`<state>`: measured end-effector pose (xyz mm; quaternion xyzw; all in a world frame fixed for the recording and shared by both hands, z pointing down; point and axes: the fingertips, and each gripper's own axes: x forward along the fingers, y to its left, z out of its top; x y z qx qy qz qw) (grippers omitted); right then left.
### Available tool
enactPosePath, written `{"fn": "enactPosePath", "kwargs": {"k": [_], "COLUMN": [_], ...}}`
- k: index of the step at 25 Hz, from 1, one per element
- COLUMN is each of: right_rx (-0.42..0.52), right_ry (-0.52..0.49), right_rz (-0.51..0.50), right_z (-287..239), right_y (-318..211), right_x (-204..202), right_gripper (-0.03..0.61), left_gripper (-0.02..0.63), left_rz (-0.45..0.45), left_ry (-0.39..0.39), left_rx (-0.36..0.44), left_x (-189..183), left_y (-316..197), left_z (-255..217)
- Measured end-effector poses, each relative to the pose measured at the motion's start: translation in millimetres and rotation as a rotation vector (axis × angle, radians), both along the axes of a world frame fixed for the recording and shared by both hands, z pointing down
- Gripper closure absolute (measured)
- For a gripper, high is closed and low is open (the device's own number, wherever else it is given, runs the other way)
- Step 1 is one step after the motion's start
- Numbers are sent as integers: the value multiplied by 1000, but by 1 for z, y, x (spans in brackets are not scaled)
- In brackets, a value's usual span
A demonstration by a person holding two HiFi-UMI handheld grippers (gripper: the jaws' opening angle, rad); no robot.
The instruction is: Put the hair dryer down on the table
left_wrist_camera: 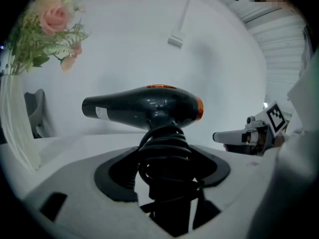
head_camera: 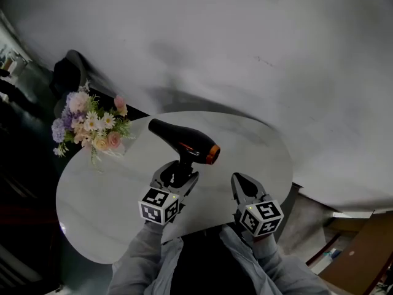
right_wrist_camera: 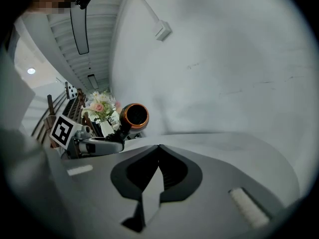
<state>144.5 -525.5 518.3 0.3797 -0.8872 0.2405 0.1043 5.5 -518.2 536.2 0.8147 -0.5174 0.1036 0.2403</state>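
Nearest, 2 grey sleeves (head_camera: 142, 257) at the table's near edge, 1 gripper in each hand, marker cubes toward the person.

On the left, left gripper (head_camera: 178, 176): clamped on the handle of the dryer (head_camera: 184, 142). Jaws kept well apart by that handle and by the black cord (left_wrist_camera: 167, 156) wound round it, gripping it from both sides.

Dryer upright on its handle, above the white oval table (head_camera: 110, 195), not lying on it. Black barrel about level, narrow end toward the far left, orange-ringed end toward the right.

Just to the right, right gripper (head_camera: 241, 180): jaws together at the tips, nothing between them. Apart from the dryer, near the left gripper, over the table's near right part. Both grippers pointing away and a little downward.

Farther off on the left of the table, flowers (head_camera: 89, 123) in pink, white and purple, in a clear vase (head_camera: 97, 157), well apart from the dryer.

Beyond the flowers, a dark chair (head_camera: 67, 72) by the pale wall (head_camera: 258, 48). High on that wall, a small white box (left_wrist_camera: 175, 39) with a thin cable running up from it.
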Motion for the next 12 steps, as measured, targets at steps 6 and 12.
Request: {"fn": "enactPosePath", "kwargs": {"k": [6,12], "right_rx": [-64,-117], "right_ry": [-10,27], "right_rz": [-19,-50], "right_z": [21,49], "right_y": [-33,-60], "right_x": [-3,-9], "right_gripper": [569,569], "left_gripper": [305,305], "left_rz": [-58,-90], "left_ry": [-16,-64], "left_rx": [-68,-129], "left_x": [-7,-17], "left_y": [-36,-77], "left_z": [33,74]}}
